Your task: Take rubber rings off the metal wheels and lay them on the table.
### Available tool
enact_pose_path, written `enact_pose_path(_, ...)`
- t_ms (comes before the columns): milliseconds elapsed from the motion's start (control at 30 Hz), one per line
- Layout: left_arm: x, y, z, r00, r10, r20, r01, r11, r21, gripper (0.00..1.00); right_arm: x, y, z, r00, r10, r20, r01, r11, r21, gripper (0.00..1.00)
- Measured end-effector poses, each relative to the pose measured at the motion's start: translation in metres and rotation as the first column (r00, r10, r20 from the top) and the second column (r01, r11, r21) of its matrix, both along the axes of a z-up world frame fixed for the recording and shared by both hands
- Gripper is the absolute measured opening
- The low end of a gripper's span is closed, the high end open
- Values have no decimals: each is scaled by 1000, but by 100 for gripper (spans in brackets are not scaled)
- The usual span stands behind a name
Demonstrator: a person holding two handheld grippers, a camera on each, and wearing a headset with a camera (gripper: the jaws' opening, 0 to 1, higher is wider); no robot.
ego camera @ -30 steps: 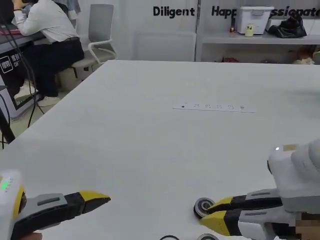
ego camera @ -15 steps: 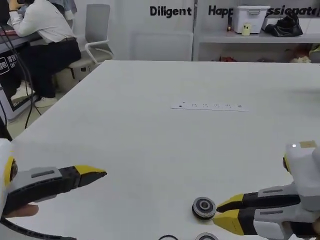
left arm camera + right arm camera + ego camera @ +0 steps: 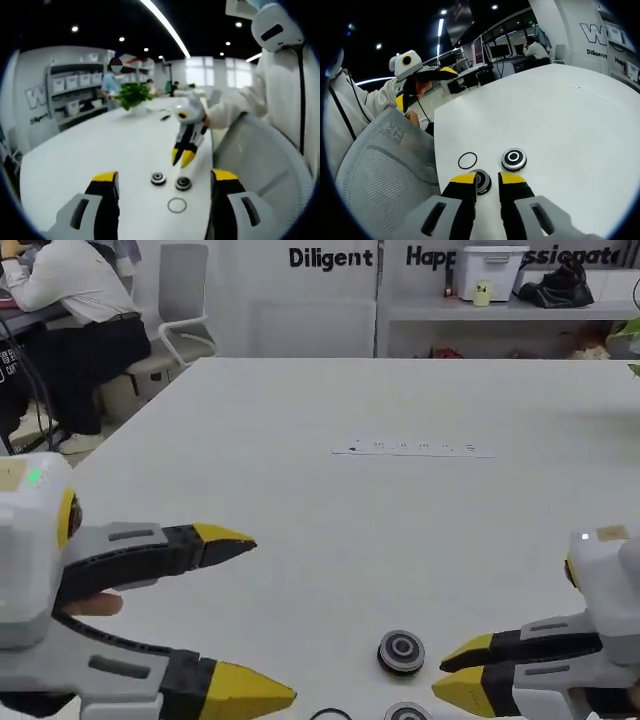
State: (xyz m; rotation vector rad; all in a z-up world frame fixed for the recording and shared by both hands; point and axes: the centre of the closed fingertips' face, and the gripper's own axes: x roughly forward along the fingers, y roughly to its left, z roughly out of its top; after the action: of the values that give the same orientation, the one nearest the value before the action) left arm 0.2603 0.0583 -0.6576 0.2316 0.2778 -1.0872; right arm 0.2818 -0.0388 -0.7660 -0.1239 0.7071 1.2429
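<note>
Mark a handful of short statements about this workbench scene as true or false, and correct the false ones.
1. One loose rubber ring lies flat on the table. True.
2. The right gripper is clamped on that ring. False: its jaws stand slightly apart and hold nothing, and the ring lies off to one side of them.
3. The left gripper has its jaws spread wide and holds nothing. True.
4. Three metal wheels sit on the table. False: there are two, the far wheel and the near wheel, side by side near the right gripper's tips.
5. A seated person is at a desk beyond the table's far corner. True.
</note>
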Motion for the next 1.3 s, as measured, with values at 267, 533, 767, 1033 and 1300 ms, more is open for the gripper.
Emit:
enact_pose_path(267, 20, -34, 7, 997, -63, 52, 62, 998, 21, 70, -1, -3, -3, 1000, 3, -8, -3, 1000, -10, 13)
enact_pose_path(533, 28, -71, -12, 990, -130, 49, 129, 991, 20, 63, -1, -7, -6, 1000, 0, -15, 0, 1000, -7, 13)
enact_pose_path(767, 31, -89, -41, 990, -138, 8, 138, 990, -4, 55, -5, -8, -11, 1000, 28, -2, -28, 1000, -12, 13)
enact_pose_path(1033, 21, -90, -80, 990, -138, -42, 139, 990, 26, 50, -11, -7, -19, 998, 59, -13, -59, 998, -18, 14)
enact_pose_path(1300, 10, -88, -101, 985, -151, -83, 156, 986, 52, 44, -22, -3, -34, 992, 129, 1, -128, 989, -72, 16)
